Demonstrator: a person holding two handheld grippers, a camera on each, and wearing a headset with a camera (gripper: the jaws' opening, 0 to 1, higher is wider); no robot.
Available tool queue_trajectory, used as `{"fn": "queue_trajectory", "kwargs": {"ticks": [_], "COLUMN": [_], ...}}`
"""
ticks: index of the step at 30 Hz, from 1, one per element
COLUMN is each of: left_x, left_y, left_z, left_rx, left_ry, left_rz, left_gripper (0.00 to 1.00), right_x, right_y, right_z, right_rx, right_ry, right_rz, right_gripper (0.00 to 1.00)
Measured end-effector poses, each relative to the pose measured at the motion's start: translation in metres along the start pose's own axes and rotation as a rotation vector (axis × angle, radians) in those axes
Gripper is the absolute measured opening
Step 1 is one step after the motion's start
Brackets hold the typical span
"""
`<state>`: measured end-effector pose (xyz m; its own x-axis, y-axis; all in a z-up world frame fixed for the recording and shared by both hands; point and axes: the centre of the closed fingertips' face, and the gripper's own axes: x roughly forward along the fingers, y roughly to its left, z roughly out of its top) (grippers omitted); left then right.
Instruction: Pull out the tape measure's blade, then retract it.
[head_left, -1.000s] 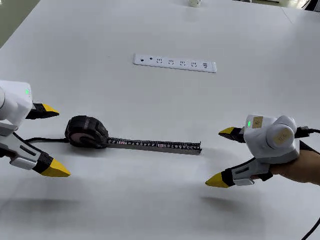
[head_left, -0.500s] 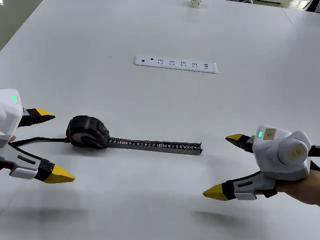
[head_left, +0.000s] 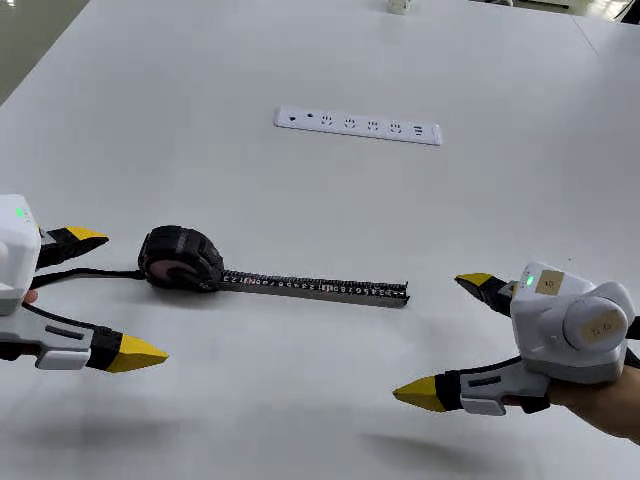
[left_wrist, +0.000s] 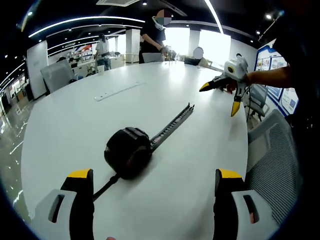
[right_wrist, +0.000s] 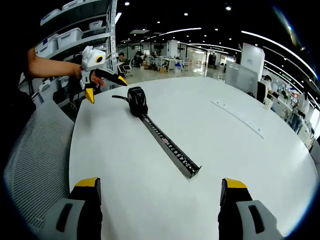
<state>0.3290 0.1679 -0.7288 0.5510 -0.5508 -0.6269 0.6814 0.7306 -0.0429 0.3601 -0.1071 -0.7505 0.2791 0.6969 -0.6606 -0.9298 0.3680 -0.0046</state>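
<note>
The tape measure (head_left: 180, 258) lies on the white table (head_left: 300, 200), left of centre, nearer than the power strip (head_left: 357, 125); its blade (head_left: 315, 288) lies drawn out to the right; the left gripper (head_left: 115, 294) hovers just left of the tape measure, jaws wide apart; the right gripper (head_left: 445, 338) sits near the blade's right-hand tip, jaws likewise spread; neither touches anything. Retraction looks next: close the left gripper squarely on the body, clear of the strap (head_left: 95, 274); pinch the tip with the right and feed it back slowly, lest it whip.
</note>
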Motion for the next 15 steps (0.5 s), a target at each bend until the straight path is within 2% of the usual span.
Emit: {"fn": "queue_trajectory", "kwargs": {"ticks": [4,8,15], "left_x": [-0.0018,-0.0014,0.0004], "left_y": [-0.0006,-0.004,-0.0095], "left_z": [0.0015,0.0006,-0.0031], "left_rx": [-0.028,-0.031,-0.036], "left_ry": [-0.034,-0.042,-0.05], "left_rz": [0.033,0.043,0.066], "left_gripper": [0.99,0.99,0.99], "right_x": [-0.0004,-0.0007,0.0001], "right_y": [0.0016,0.0006,0.0064], "right_z": [0.0012,0.0028,0.0016], "right_rx": [0.02,0.034,0.063], "right_ry": [-0.015,-0.036,-0.046], "right_rz": [-0.022,-0.062,-0.076], "right_gripper": [0.99,0.99,0.99]}}
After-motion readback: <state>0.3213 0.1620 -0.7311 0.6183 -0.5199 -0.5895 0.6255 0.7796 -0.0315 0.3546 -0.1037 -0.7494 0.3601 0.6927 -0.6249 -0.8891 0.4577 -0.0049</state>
